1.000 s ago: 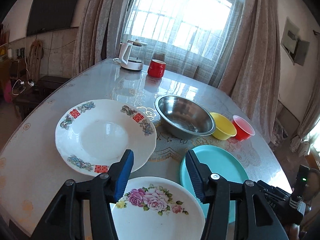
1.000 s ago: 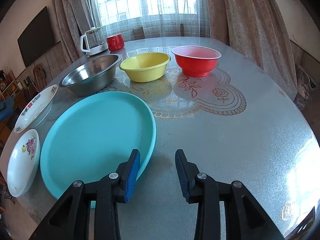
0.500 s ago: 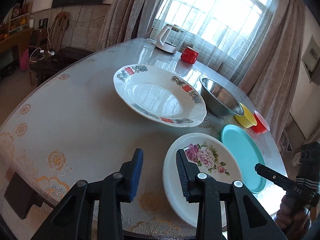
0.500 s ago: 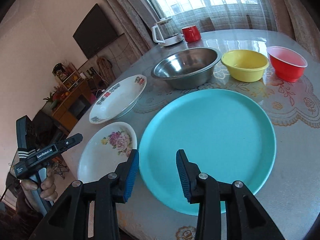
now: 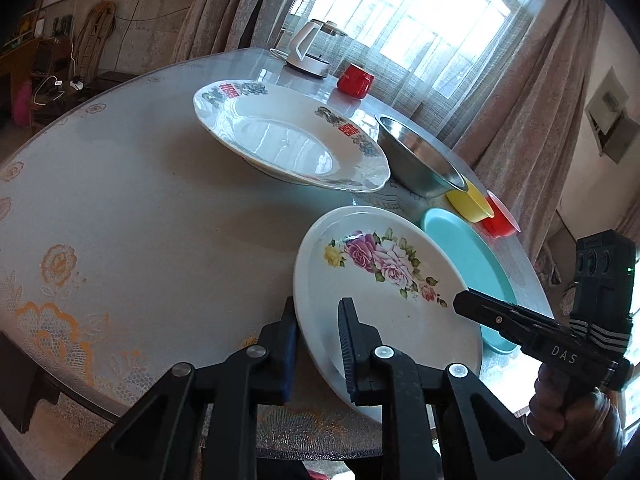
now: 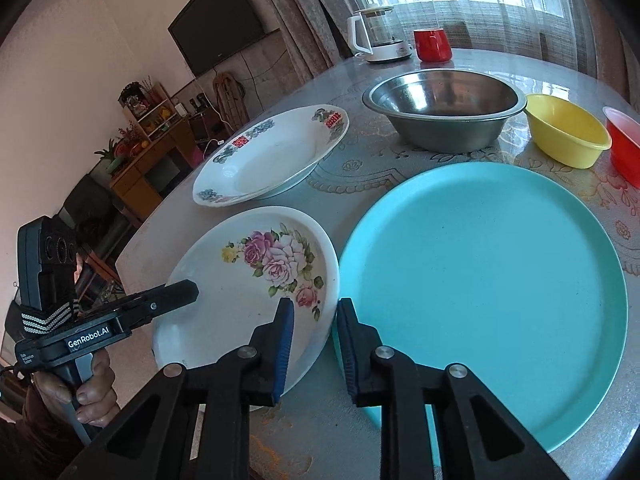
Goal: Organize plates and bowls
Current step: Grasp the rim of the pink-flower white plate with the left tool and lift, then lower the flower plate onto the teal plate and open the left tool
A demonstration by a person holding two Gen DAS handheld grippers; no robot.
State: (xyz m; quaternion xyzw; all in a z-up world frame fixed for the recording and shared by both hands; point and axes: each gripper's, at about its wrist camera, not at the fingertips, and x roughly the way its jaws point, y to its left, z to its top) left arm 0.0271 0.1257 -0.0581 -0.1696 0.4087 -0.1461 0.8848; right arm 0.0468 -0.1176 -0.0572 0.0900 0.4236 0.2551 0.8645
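Rose plate (image 6: 256,280) and the plate with red characters (image 6: 272,156): glossy glazed ceramic by the look, smooth, with window glare on the bigger one. Teal plate (image 6: 492,280), yellow bowl (image 6: 564,136) and red bowl (image 6: 624,144) look like matt to satin plastic; steel bowl (image 6: 444,112) is brushed metal with a dull sheen. Table (image 5: 160,220) has a smooth, reflective clear cover over lace-patterned cloth; gripper pads (image 6: 285,344) are ribbed blue rubbery material on matt black plastic fingers; curtains (image 5: 520,100) are coarse woven cloth.
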